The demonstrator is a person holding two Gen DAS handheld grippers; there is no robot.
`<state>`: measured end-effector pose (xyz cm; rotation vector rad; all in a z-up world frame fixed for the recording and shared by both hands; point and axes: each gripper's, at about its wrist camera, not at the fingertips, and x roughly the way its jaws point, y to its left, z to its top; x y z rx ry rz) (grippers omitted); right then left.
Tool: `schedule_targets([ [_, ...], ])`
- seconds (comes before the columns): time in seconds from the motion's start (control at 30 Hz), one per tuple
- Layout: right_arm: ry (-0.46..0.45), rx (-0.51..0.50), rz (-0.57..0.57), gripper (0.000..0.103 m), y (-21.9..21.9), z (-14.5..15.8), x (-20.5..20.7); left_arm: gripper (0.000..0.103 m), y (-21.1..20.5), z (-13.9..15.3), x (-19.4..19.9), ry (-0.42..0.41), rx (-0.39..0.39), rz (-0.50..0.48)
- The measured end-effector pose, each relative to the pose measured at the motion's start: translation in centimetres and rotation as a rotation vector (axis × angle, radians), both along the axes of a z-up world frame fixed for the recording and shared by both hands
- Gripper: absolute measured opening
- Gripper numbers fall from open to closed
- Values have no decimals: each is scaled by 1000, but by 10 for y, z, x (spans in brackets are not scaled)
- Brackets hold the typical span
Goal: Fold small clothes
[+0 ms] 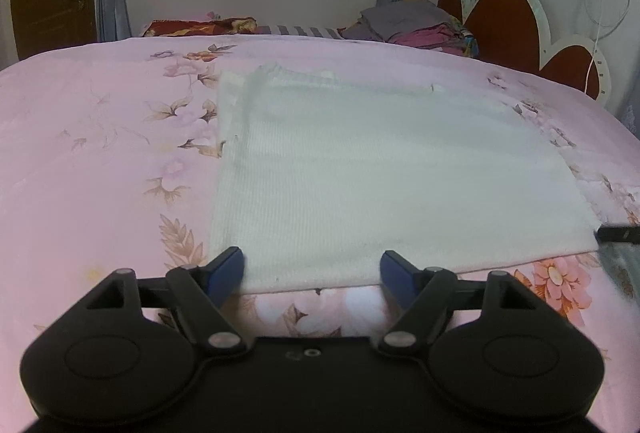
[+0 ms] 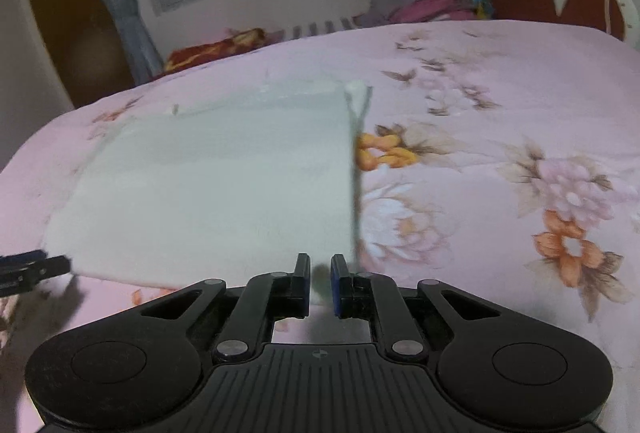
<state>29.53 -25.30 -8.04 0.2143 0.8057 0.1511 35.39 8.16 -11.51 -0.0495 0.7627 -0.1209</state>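
Observation:
A white ribbed cloth (image 1: pixel 360 173) lies flat on the pink floral bedspread (image 1: pixel 100 153); it looks folded, with a doubled layer along its far edge. My left gripper (image 1: pixel 312 267) is open, and its blue-padded fingers straddle the cloth's near left edge without pinching it. The cloth (image 2: pixel 220 185) fills the left half of the right wrist view, its right edge slightly raised. My right gripper (image 2: pixel 320 273) is shut on the near right corner of the cloth, which shows white in the narrow gap between the pads. The left gripper's tip (image 2: pixel 40 265) shows at the cloth's other near corner.
A pile of folded clothes (image 1: pixel 416 25) sits at the far end of the bed beside a red and white scalloped headboard (image 1: pixel 504 17). A red patterned pillow (image 1: pixel 200 27) lies below the window. Pink bedspread (image 2: pixel 500 173) extends to the right of the cloth.

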Motion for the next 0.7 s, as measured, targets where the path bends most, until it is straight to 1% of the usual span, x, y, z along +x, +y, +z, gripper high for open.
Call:
schedule_targets([
  [0.07, 57, -41, 11, 10, 7, -11, 5, 75, 2, 1, 0, 2, -5, -1],
  [0.13, 54, -42, 0, 10, 8, -9, 5, 75, 2, 0, 0, 2, -5, -4],
  [0.23, 5, -18, -10, 10, 8, -1, 1, 75, 2, -1, -1, 3, 5, -11],
  [0.27, 3, -14, -5, 10, 8, -1, 1, 75, 2, -1, 0, 3, 7, -11],
  [0.33, 50, -28, -2, 10, 9, -9, 6, 75, 1, -1, 1, 6, 8, -8],
  [0.37, 56, -26, -5, 10, 9, -13, 7, 75, 1, 0, 1, 8, 10, -6],
  [0.5, 46, -16, -7, 10, 9, -8, 6, 75, -1, 2, 3, 29, 16, 0],
  [0.53, 40, -9, -15, 10, 7, -7, 6, 76, 0, 5, 3, 35, 17, 10],
  [0.57, 31, -5, -27, 11, 6, -5, 5, 79, 1, 10, 0, 29, 24, 33],
  [0.6, 18, -2, -40, 11, 5, -2, 3, 92, 3, 16, -5, 4, 35, 64],
  [0.63, 3, 0, -50, 11, 4, 3, 1, 99, 5, 21, -12, -34, 42, 98],
  [0.67, -12, 4, -52, 12, 3, 6, -1, 97, 9, 25, -19, -63, 26, 128],
  [0.7, -28, 12, -50, 17, 2, 10, -2, 92, 16, 27, -25, -68, -34, 159],
])
